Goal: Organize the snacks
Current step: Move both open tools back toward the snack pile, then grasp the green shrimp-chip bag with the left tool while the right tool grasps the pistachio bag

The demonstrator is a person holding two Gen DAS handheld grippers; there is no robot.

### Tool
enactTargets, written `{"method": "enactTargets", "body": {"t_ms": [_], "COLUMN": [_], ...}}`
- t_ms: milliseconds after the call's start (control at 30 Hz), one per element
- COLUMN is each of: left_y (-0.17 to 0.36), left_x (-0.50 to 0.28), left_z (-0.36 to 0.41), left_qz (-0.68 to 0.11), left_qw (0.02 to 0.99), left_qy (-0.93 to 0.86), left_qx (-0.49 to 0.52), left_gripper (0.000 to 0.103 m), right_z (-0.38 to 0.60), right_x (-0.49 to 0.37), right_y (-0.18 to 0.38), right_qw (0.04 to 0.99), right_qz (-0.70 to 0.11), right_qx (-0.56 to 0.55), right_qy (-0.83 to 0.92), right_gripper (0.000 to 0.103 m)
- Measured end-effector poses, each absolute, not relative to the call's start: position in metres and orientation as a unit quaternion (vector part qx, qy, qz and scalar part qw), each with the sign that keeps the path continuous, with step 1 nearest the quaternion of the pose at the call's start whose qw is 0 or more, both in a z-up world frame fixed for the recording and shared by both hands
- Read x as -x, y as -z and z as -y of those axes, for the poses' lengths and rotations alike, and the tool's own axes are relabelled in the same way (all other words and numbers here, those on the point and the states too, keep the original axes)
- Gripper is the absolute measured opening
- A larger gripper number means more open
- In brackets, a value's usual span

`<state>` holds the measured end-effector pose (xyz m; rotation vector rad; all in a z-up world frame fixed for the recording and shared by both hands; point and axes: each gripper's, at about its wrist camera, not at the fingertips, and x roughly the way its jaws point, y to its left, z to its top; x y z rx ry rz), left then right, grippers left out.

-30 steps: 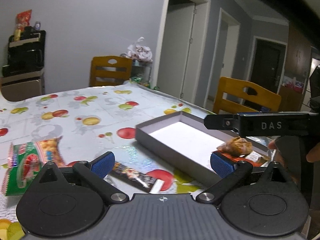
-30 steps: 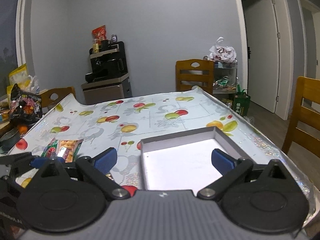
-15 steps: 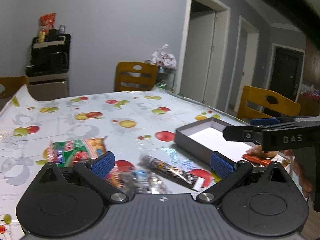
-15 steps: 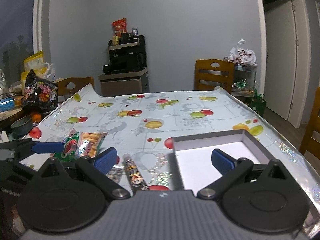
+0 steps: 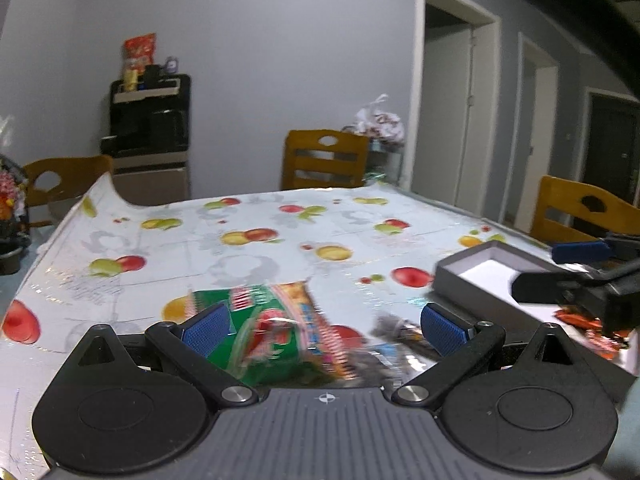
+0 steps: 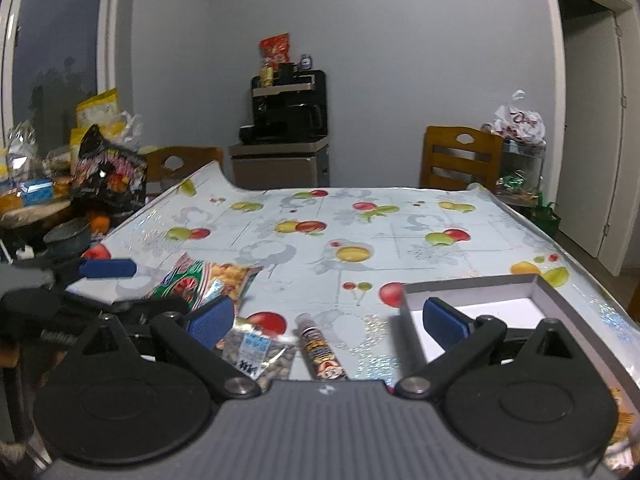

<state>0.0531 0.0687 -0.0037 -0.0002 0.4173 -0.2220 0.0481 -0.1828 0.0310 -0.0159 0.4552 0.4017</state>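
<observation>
Eyeballing the setup: snacks are scattered on a fruit-print tablecloth (image 6: 360,216), grey box (image 6: 472,284) off to the right side, white inside.
Left gripper (image 5: 326,326): fingers spread wide, nothing between them, hovering right above the green snack bag (image 5: 276,320). View is motion-blurred so the bag looks smeared.
Right gripper (image 6: 326,320): fingers also wide apart and gripping nothing, sitting low over the table with the nut packet (image 6: 256,354) and the dark snack stick (image 6: 320,346) just in front of it.
Where the snacks are: green bag, nut packet and stick are all loose on the cloth, left of the box. Something orange-red (image 5: 580,320) already sits in the box, mostly hidden behind the right gripper in the left view.
What could go wrong: my guess is the green bag is the tricky one. It's a puffy, crinkly foil, so a pinch on the flat middle could slide off or just squash the contents. The cloth looks glossy, so the bag may skate away when nudged.
Other risk: the two grippers are close together near the box, easy to bump if both head there at once. The nut packet lies just beside the stick, so you could drag both.
Readable writing: honestly none. Packaging print is too blurry or small.
</observation>
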Motion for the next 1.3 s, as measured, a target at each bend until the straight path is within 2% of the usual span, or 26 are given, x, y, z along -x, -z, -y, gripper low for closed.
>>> {"method": "enactTargets", "body": {"t_ms": [667,1300], "left_y": [0.036,0.046], "left_x": [-0.122,-0.128], "left_z": [-0.084,-0.076], "left_qz": [-0.273,-0.269], "left_qw": [0.961,0.962], "left_qy": [0.049,0.031], "left_qx": [-0.005,-0.024], "left_gripper": [0.103,0.103], "right_z": [0.112,0.080], "right_x": [-0.062,-0.109], "right_y": [0.021,0.055], "right_qw": [0.917,0.913], "right_qz": [-0.299,-0.344], "right_qx": [0.034,0.004], "right_qy": [-0.262,-0.218], "right_gripper": [0.102,0.100]}}
